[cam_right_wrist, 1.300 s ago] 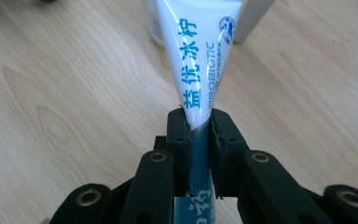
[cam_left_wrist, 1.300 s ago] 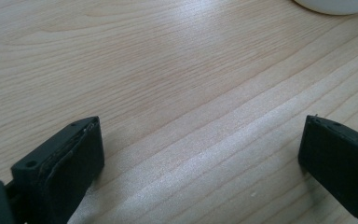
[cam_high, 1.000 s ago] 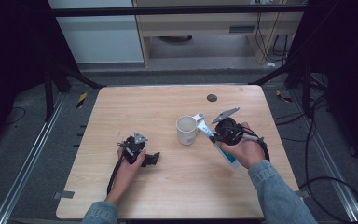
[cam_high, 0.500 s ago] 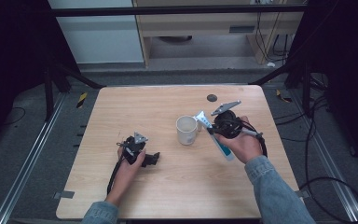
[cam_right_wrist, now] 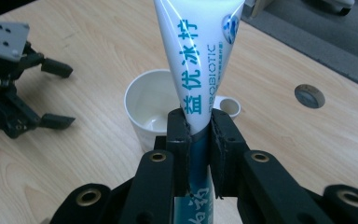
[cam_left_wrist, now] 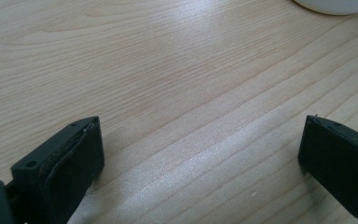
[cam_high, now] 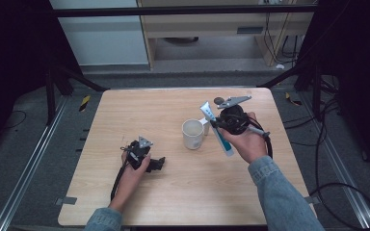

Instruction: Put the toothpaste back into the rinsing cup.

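right gripper (cam_high: 220,126) clamped on toothpaste tube (cam_right_wrist: 200,60), lifted since a second ago, now tilted beside mug (cam_high: 192,133) | left gripper (cam_high: 155,164) resting on table (cam_high: 135,110), jaws wide, empty | likely tube-into-mug next

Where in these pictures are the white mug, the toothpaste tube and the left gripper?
white mug (cam_high: 192,134): high view, on its outer wall.
toothpaste tube (cam_right_wrist: 200,56): right gripper view, on the printed white body above the jaws.
left gripper (cam_high: 160,163): high view, midway between its fingertips.
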Tool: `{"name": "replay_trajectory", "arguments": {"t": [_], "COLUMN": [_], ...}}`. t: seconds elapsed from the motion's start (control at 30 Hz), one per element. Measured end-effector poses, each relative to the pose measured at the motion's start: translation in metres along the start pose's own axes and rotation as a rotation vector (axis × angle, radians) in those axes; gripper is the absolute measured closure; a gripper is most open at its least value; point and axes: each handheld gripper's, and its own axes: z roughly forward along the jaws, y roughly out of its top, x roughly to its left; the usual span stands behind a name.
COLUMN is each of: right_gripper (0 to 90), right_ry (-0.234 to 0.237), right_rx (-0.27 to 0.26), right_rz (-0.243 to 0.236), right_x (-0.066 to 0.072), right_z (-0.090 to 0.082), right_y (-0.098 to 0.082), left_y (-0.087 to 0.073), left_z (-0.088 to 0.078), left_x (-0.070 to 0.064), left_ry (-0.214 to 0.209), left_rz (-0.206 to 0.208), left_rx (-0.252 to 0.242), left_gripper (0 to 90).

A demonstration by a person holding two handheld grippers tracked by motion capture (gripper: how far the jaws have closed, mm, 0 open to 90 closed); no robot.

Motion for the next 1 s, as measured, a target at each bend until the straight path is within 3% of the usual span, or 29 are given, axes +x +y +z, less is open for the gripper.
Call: {"name": "replay_trajectory", "arguments": {"t": [0.53,1.0], "right_gripper": [79.4,79.3], "right_ry": [-0.062,-0.129], "right_rx": [-0.089,-0.127], "right_rz": [0.025,0.011], "right_x": [0.004,0.01], "right_z": [-0.005,-0.007], "right_y": [0.018,0.03], "left_y": [0.0,0.0], "left_z": [0.0,0.0], "left_x": [0.0,0.0], "left_ry": [0.001,0.001], "left_rz": [0.001,-0.001], "left_rx": [0.001,-0.005], "left_gripper": [0.0,0.0]}}
